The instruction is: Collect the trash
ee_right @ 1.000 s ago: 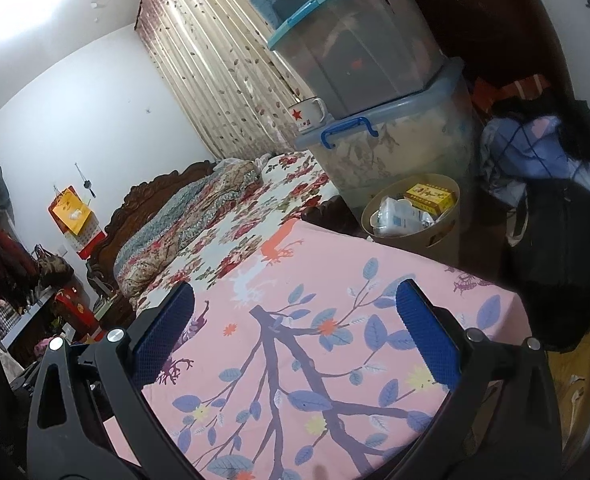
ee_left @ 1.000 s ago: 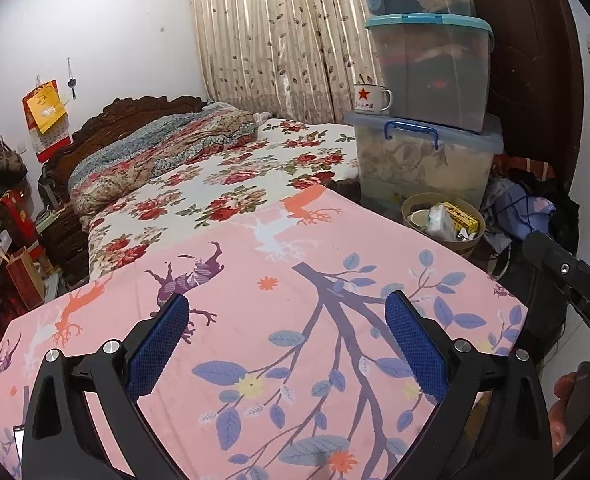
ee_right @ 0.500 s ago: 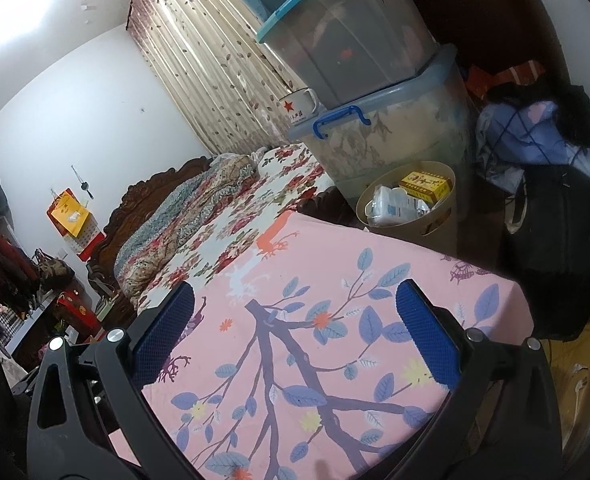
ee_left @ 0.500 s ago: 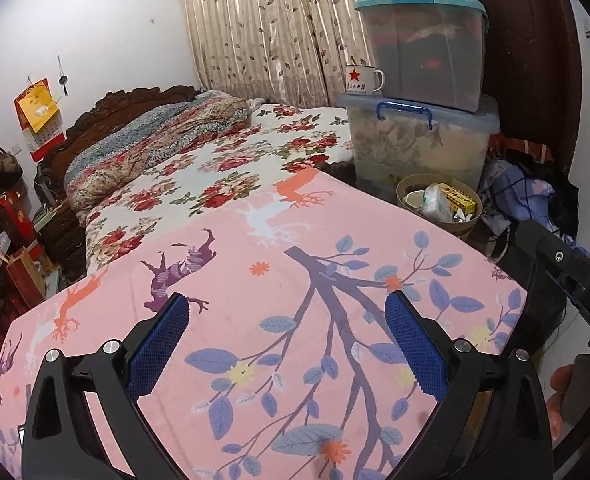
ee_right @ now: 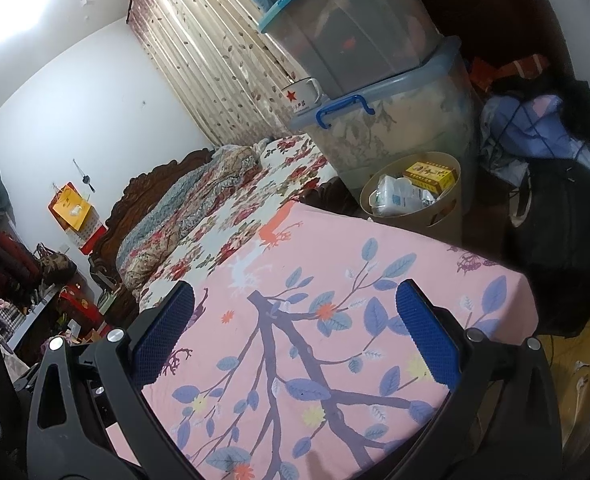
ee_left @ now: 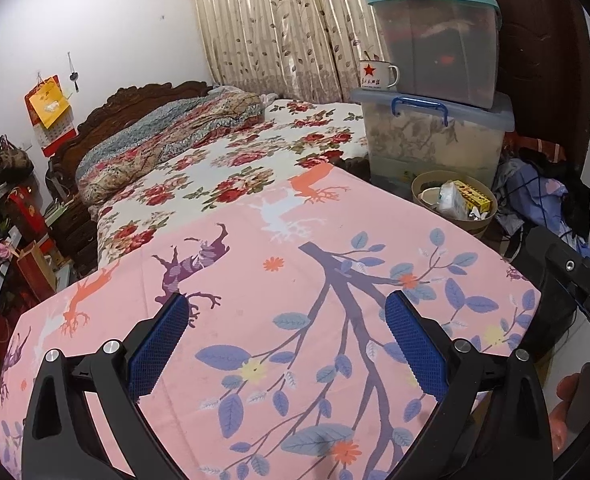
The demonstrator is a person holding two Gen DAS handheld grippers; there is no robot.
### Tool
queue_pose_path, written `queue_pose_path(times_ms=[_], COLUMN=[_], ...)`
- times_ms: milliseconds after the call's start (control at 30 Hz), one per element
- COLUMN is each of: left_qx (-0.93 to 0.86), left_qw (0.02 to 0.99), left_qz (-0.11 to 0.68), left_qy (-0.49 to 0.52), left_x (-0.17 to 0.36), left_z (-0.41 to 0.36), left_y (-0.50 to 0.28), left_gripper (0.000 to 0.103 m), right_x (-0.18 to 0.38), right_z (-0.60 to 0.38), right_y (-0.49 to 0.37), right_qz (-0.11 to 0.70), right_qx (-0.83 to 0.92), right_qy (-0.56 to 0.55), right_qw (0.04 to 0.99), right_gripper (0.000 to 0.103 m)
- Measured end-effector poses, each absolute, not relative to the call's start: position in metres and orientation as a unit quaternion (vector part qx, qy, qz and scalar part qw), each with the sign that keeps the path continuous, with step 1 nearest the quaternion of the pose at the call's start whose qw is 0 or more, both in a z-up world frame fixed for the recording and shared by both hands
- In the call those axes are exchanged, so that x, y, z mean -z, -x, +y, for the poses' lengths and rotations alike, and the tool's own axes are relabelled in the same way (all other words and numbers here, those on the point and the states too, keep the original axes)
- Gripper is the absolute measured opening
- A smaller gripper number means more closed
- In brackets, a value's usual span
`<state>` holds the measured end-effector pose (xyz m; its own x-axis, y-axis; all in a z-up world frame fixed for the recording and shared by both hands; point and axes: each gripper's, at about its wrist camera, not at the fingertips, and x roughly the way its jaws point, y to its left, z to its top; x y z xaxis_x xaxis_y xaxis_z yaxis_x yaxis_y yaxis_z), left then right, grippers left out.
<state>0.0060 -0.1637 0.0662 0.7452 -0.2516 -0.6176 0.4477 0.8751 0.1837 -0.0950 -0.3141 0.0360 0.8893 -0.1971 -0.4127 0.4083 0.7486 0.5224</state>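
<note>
Since one second ago both views have shifted a little: the tan round waste basket (ee_right: 415, 200) now sits nearer to the middle of the right wrist view, and in the left wrist view the stacked boxes stand a bit lower than half a second ago. The left gripper (ee_left: 283, 320) has its blue padded fingers (ee_left: 157, 344) spread wide, with nothing between them, above the pink cloth with a printed purple tree and blue leaves (ee_left: 295, 280). The right gripper (ee_right: 295, 320) is the same, its jaws wide apart and empty over this cloth. Beyond the far edge of the cloth, the basket stands on the floor, and inside it lie a yellow carton box (ee_right: 431, 172) and white crumpled packaging (ee_right: 395, 200). Just behind the basket is a clear plastic storage box with a blue handle (ee_left: 435, 136), and a second box with a teal lid (ee_left: 435, 44) is on top of it. A white enamel mug with a red star (ee_left: 375, 74) stands on the lower lid. To the left lies a bed with a floral sheet (ee_left: 235, 168).
</note>
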Motion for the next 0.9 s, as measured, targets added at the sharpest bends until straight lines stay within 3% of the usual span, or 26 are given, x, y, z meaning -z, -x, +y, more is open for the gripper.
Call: queue_pose_path(times_ms=[900], left_qx=[0.183], left_qw=[0.913], left_qz=[0.321], left_qy=[-0.172], left_x=[-0.0592], left_z=[-0.1620], left_y=[-0.0114], left_gripper=[0.095], right_x=[-0.0386], right_z=[-0.3123], right_y=[0.0909], right_qz=[0.171], right_qx=[0.160], right_qy=[-0.307], right_qw=[0.922], right_gripper=[0.100])
